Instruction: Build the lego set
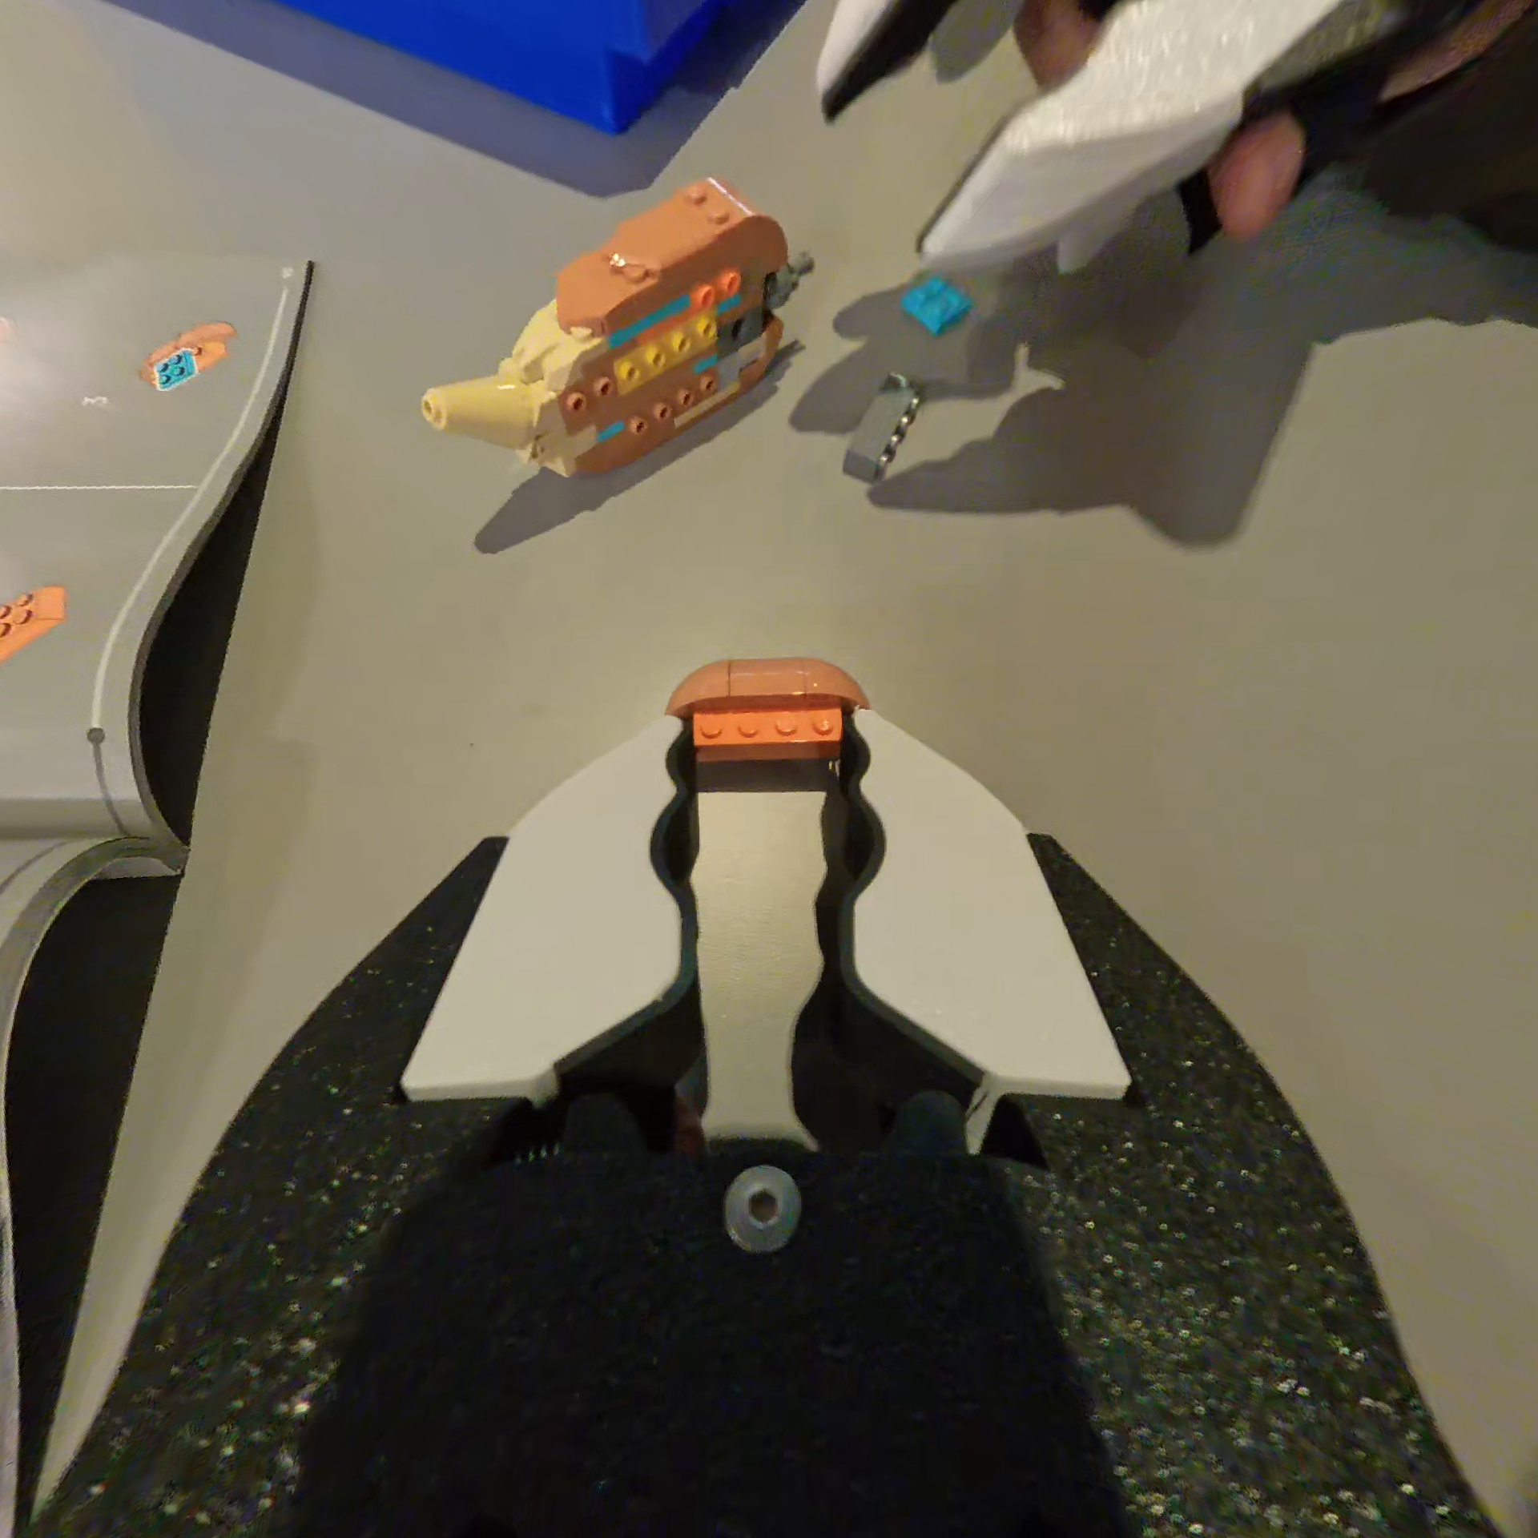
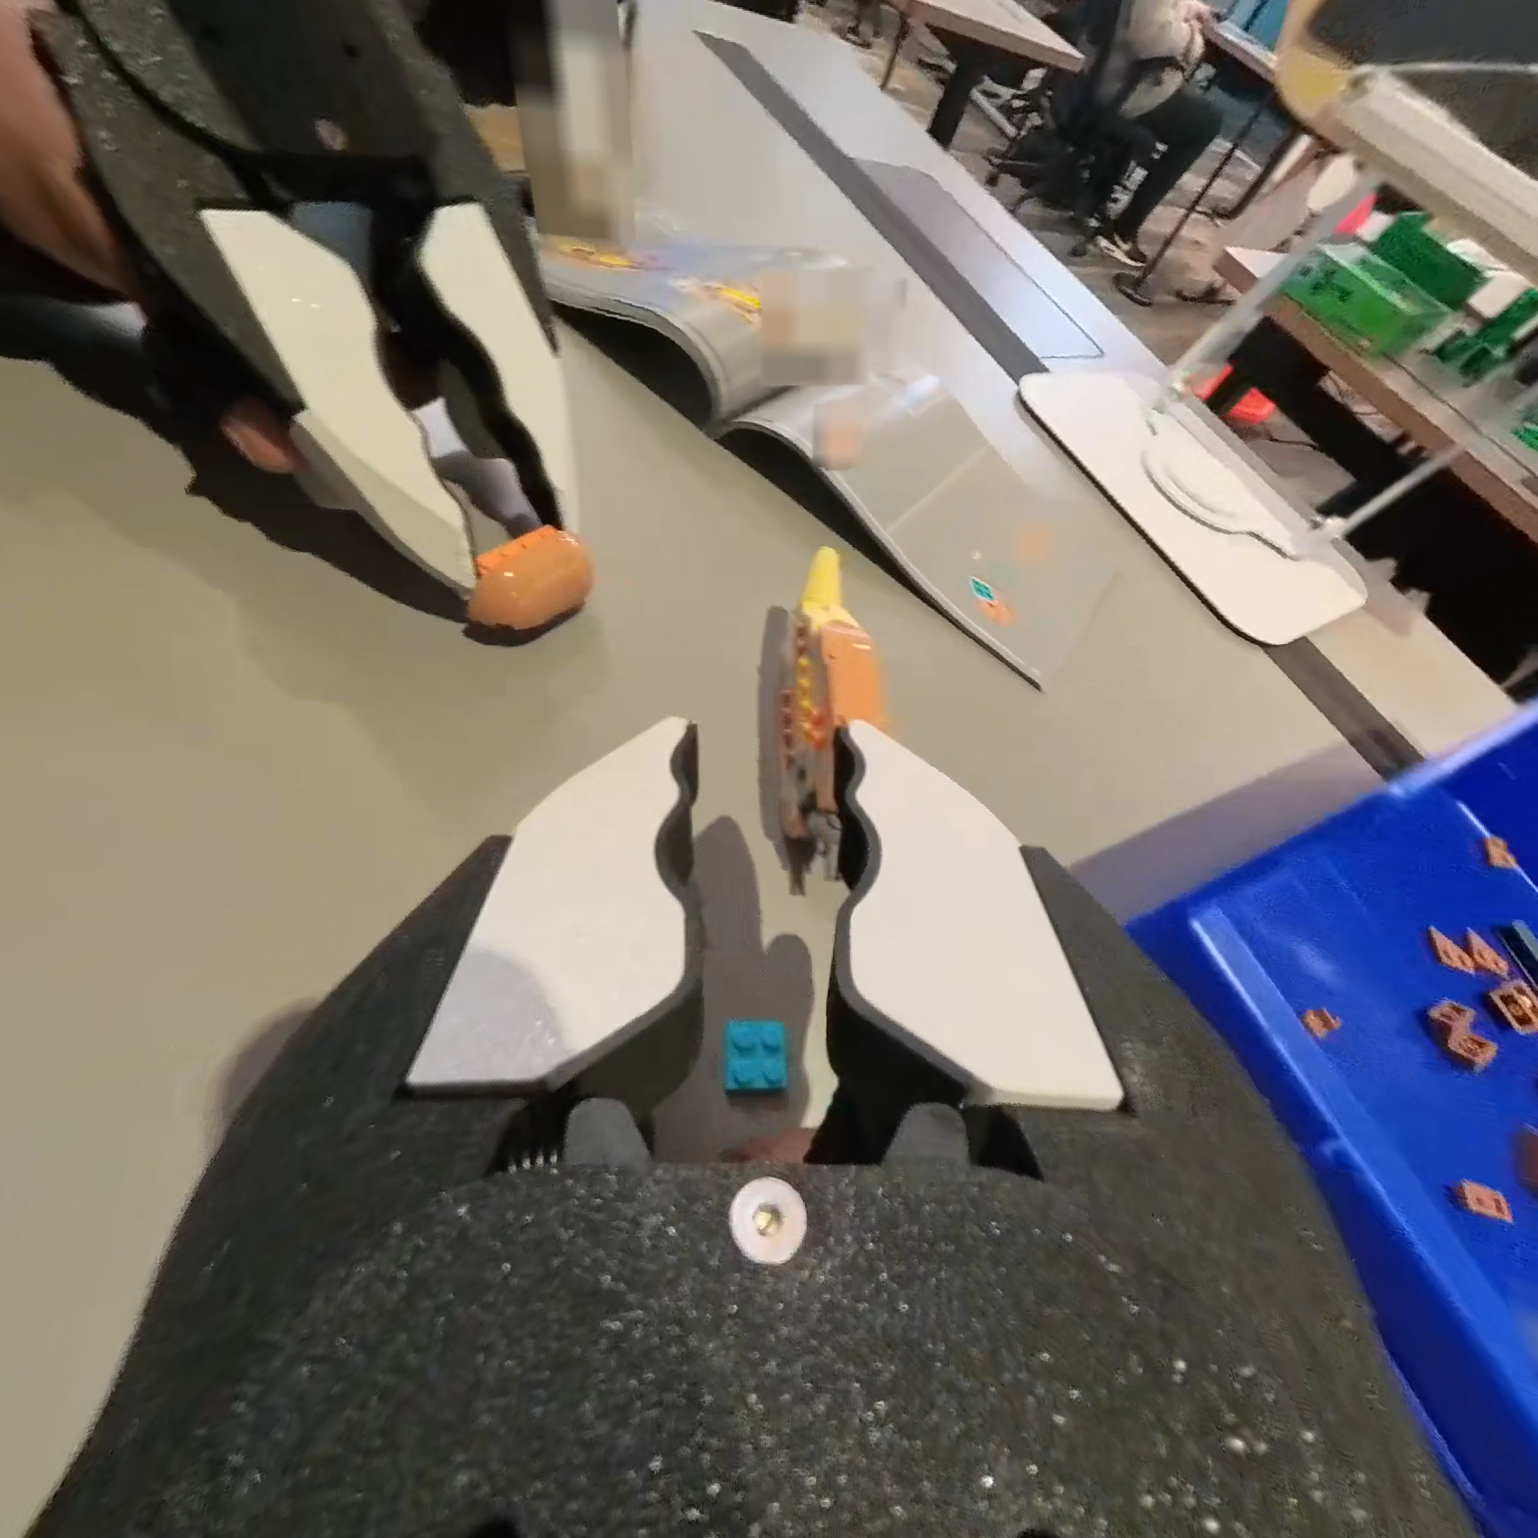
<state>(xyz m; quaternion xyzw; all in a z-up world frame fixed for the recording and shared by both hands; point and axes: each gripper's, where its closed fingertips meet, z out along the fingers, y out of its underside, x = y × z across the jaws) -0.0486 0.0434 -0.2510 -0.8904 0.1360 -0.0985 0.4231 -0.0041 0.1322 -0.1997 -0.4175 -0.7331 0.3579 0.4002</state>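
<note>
A: What does the left claw hold?

B: It is closed on a small orange assembly, a studded plate with a rounded brown-orange cap, gripped at the fingertips just below the centre of the left wrist view. In the right wrist view the same claw shows in the upper left, with the piece at its tip close over the bench; I cannot tell if it touches.

A: And the right claw?

B: Its fingers stand apart and hold nothing. A small teal plate lies flat on the bench between them, low in the gap and touching neither finger. In the left wrist view this claw is blurred in the upper right corner, above the teal plate.

A: Where is the main model?

B: The partly built model, orange-brown with a tan snout and yellow and teal bricks, lies on its side in the upper middle of the left wrist view. Near it to the right lies a grey brick, just below the teal plate.

A: What else is there?

B: An open instruction booklet lies at the left edge. A blue bin with small brown pieces is at the right edge of the right wrist view.
</note>
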